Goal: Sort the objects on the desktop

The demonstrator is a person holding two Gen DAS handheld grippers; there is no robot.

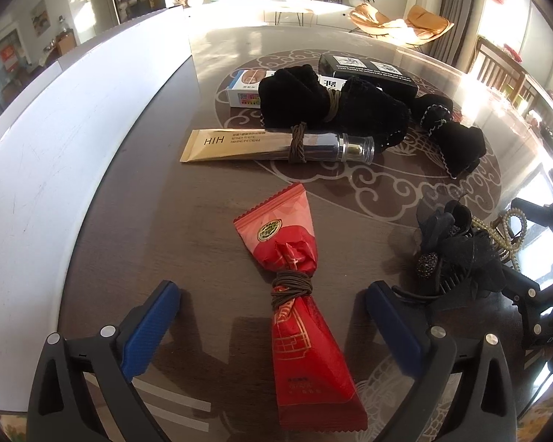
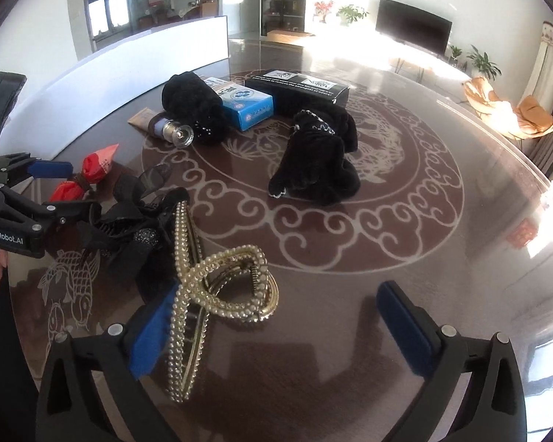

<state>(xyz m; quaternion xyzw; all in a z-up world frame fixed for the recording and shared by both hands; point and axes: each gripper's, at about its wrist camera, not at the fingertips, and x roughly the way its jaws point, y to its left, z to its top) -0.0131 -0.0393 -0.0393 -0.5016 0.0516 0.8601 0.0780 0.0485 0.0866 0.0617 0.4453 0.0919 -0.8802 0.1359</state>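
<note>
My left jaws stand released astride the red foil snack packet (image 1: 295, 294) bound with brown elastic, its long axis running straight ahead between them.

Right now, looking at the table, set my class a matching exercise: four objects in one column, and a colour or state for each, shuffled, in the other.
Objects:
1. Snack packet
2. Cream tube
3. Pearl clip
4. Small box

Descriptions:
A. Blue and white
B. Red, tied round the middle with a hair band
C. Gold, clear cap
D. Lying beside the right gripper's left finger

Pairs: 1-B, 2-C, 3-D, 4-A
</note>
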